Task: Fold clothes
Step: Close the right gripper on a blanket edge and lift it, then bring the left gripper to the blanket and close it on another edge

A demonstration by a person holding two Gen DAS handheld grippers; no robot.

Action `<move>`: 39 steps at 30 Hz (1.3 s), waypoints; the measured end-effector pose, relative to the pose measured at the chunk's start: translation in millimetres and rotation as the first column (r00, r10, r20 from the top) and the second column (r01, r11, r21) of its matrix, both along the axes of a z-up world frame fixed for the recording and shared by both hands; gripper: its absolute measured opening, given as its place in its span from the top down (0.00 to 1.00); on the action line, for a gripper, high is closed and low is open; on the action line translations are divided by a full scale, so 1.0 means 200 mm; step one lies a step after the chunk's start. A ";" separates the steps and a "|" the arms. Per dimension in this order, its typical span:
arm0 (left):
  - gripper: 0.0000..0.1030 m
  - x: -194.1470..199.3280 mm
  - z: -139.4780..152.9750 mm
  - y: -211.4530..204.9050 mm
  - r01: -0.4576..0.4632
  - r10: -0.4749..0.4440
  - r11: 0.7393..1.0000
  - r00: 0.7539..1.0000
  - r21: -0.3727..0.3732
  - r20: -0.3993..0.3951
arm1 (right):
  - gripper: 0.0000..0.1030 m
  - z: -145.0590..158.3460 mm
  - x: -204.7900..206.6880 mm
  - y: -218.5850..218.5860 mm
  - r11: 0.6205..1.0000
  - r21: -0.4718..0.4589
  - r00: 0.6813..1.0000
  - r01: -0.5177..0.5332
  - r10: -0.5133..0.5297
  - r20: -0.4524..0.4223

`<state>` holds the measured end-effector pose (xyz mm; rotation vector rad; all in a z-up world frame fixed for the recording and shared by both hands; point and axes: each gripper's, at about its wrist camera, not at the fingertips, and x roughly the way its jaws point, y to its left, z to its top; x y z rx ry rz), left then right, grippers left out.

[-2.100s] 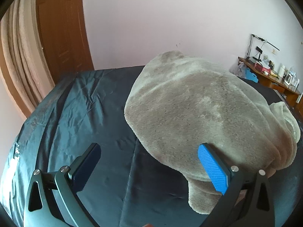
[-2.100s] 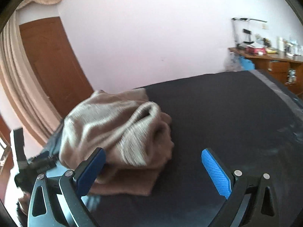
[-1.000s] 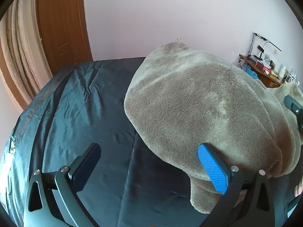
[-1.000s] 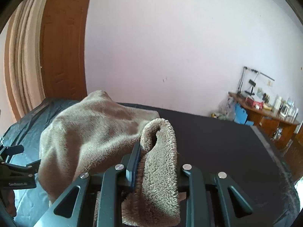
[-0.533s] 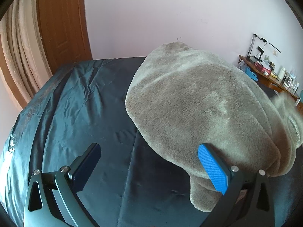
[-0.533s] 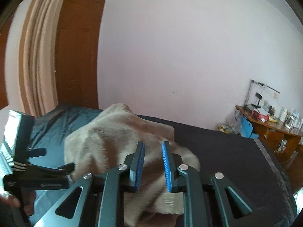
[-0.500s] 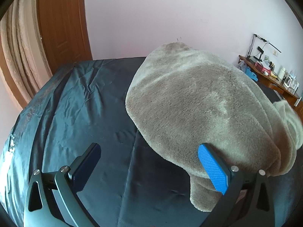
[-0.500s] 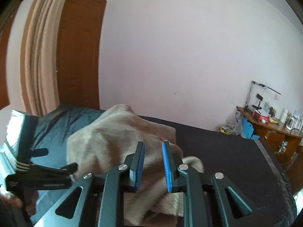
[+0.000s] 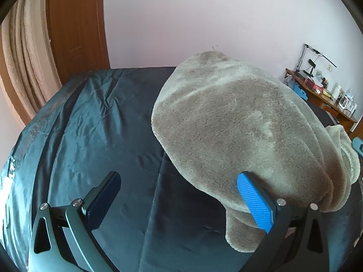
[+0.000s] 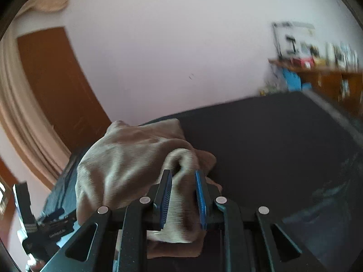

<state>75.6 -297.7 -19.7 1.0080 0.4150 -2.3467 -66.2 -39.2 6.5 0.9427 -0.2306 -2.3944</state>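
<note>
A beige-grey fleece garment (image 9: 238, 124) lies heaped on the dark bed sheet (image 9: 90, 124). My left gripper (image 9: 179, 199) stands open low over the sheet, with its blue right pad against the heap's near edge and nothing between the fingers. In the blurred right wrist view the same garment (image 10: 127, 158) is bunched at centre left. My right gripper (image 10: 182, 192) is shut on a light fold of it that runs between the pads. The left gripper (image 10: 34, 222) shows at the lower left there. A blue tip of the right gripper (image 9: 358, 146) peeks in beside the heap's right end.
A wooden door (image 9: 74, 29) and a beige curtain (image 9: 25, 63) stand past the bed's far left corner. A cluttered wooden desk (image 9: 322, 95) lines the wall at the right. Bare dark sheet (image 10: 272, 147) stretches right of the heap.
The right gripper has dropped and swung right, drawing the light fold with it; its view is now blurred. The left gripper has not moved, and the heap's right end has shifted slightly.
</note>
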 end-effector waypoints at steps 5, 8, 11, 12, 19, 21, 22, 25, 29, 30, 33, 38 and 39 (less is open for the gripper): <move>0.00 0.00 -0.01 -0.01 0.001 -0.001 1.000 1.000 0.016 0.003 | 0.38 -0.09 -0.06 0.05 0.999 -0.049 0.997 0.000 0.004 0.079; 0.00 0.00 -0.01 -0.01 0.001 -0.001 1.000 1.000 0.020 0.003 | 0.37 -0.12 -0.06 0.06 0.999 -0.053 0.997 -0.013 0.017 0.080; 0.00 -0.01 -0.01 0.00 0.002 -0.002 1.000 1.000 0.017 0.003 | 0.37 -0.14 -0.06 0.04 0.999 -0.030 0.998 -0.022 0.024 0.066; 0.00 -0.01 -0.01 0.00 0.003 -0.003 1.000 1.000 0.016 0.003 | 0.38 -0.15 -0.06 0.03 1.000 -0.003 0.998 -0.021 0.021 0.051; 0.00 -0.01 0.00 0.01 0.024 -0.024 1.000 1.000 -0.005 -0.007 | 0.50 -0.19 -0.19 -0.19 0.975 0.219 0.999 -0.036 0.041 -0.018; 0.00 -0.01 0.01 0.02 0.035 -0.035 0.999 0.999 -0.007 -0.016 | 0.72 -0.18 -0.23 -0.23 0.976 0.212 0.998 -0.046 0.054 -0.032; 0.00 0.00 0.02 0.02 0.040 -0.040 0.999 0.999 -0.007 -0.021 | 0.80 -0.15 -0.22 -0.24 0.979 0.201 0.997 -0.048 0.059 -0.049; 0.00 0.01 0.04 0.03 0.067 -0.067 0.998 0.996 -0.006 -0.053 | 0.86 -0.08 -0.21 -0.26 0.985 0.165 0.992 -0.053 0.071 -0.102; 0.00 0.03 0.09 0.07 0.113 -0.114 0.993 0.987 -0.021 -0.111 | 0.86 0.17 0.02 -0.21 0.989 0.035 0.953 -0.141 0.146 -0.265; 0.00 0.04 0.11 0.09 0.125 -0.128 0.992 0.984 -0.031 -0.125 | 0.86 0.23 0.08 -0.20 0.984 0.009 0.937 -0.179 0.173 -0.304; 0.00 0.07 0.15 0.12 0.142 -0.151 0.988 0.975 -0.064 -0.163 | 0.86 0.35 0.29 -0.22 0.941 -0.041 0.880 -0.337 0.298 -0.370; 0.00 0.17 0.21 0.09 0.122 -0.137 0.989 0.966 -0.079 -0.218 | 0.86 0.33 0.55 -0.33 0.816 0.002 0.761 -0.579 0.541 -0.359; 0.00 0.20 0.22 0.08 0.116 -0.131 0.990 0.966 -0.080 -0.225 | 0.86 0.31 0.60 -0.36 0.786 0.021 0.732 -0.618 0.585 -0.348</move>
